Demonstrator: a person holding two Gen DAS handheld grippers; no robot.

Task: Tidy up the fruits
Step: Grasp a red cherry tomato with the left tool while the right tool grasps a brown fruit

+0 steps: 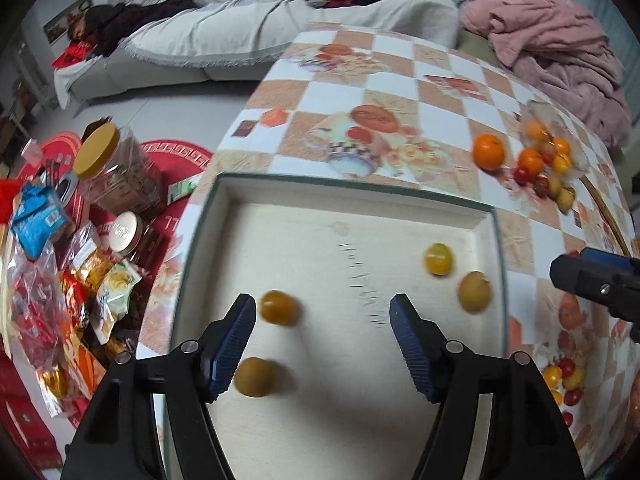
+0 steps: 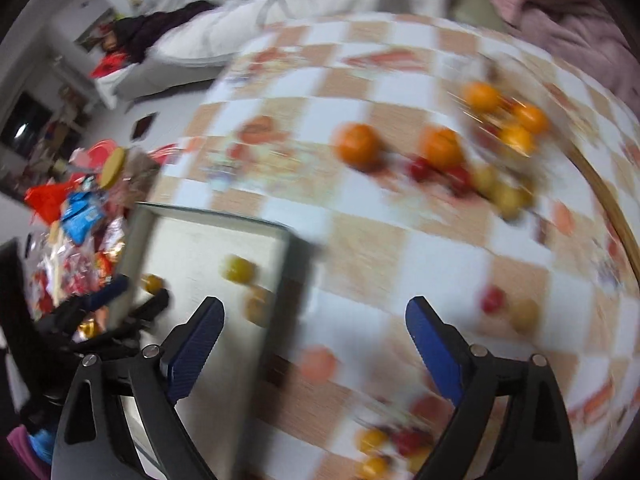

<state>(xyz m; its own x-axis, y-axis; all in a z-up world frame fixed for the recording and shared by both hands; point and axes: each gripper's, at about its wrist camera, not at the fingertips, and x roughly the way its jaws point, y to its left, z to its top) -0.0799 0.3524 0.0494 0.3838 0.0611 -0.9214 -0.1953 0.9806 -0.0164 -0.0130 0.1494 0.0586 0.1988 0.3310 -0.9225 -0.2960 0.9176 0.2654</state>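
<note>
A shallow cream tray with a green rim (image 1: 352,186) lies on the checked tablecloth (image 1: 400,92). Several small yellow-green fruits lie in it, two at the left (image 1: 279,307) (image 1: 254,377) and two at the right (image 1: 439,259) (image 1: 475,291). My left gripper (image 1: 323,302) hangs open over the tray, its pads touching no fruit. My right gripper (image 2: 315,304) is open and empty over the tray's right rim (image 2: 294,264); that view is blurred. Oranges (image 1: 488,151) (image 2: 357,145) and a heap of small red and yellow fruit (image 1: 548,160) lie farther back on the cloth.
More small fruit (image 1: 564,376) lies on the cloth right of the tray. Jars (image 1: 116,168) and snack packets (image 1: 44,280) crowd a red mat beside the table's left edge. A white sofa (image 1: 240,32) and a pink blanket (image 1: 552,48) lie beyond the table.
</note>
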